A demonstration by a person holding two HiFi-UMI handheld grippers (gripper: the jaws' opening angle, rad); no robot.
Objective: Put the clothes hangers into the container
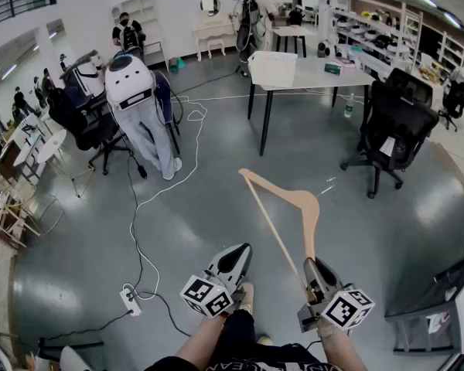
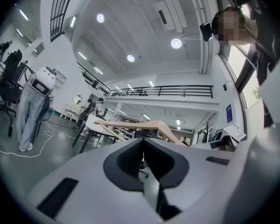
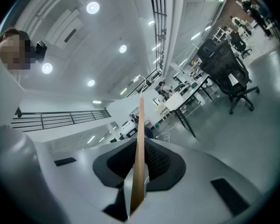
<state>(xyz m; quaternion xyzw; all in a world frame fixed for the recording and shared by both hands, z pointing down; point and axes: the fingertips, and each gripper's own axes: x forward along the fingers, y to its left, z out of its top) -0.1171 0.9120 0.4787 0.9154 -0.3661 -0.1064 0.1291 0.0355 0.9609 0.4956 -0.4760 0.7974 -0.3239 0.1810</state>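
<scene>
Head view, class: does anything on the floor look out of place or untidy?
Yes. A white cable snakes loose across the open floor from a power strip towards the table, looking like a trip hazard.

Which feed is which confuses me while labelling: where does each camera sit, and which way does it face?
Head view: on the person's head, facing steeply down at the floor; shows forearms, the left gripper, and the right gripper holding a wooden hanger.
Left gripper view: rides the left gripper, looking along its closed, empty jaws, tilted up at the ceiling; the person shows at right.
Right gripper view: rides the right gripper, looking along jaws clamped on the hanger, also ceilingward.
Shared: all three show the hanger.
</scene>
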